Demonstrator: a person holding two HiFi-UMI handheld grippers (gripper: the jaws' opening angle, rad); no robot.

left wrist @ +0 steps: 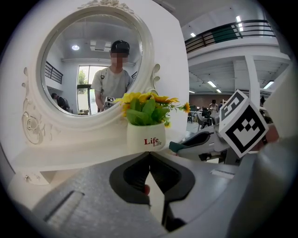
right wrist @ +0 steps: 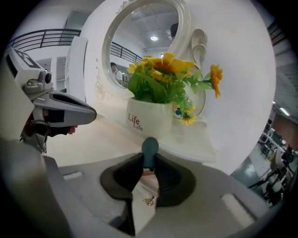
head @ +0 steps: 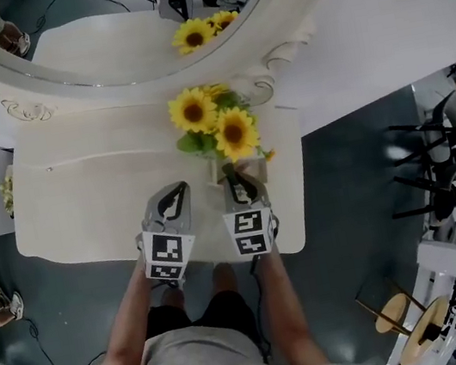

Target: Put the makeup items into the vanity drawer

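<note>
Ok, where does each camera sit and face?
Head view: on the head, looking steeply down at the vanity top; forearms, left gripper, right gripper show.
Left gripper view: on that gripper, along shut jaws toward flower pot and mirror.
Right gripper view: on that gripper, along jaws gripping a teal item, toward the pot.
Shared: the pot, and each other's gripper.

- Worktop (head: 83, 203): cream painted, smooth, faint sheen.
- Mirror (head: 97, 34): glossy glass.
- Flower pot (right wrist: 149, 118): smooth, glazed white.
- Teal item (right wrist: 150, 148): smooth, matt.
- Left tool (left wrist: 149, 157), right tool (right wrist: 149, 161): matt grey plastic, black rubbery pads.
</note>
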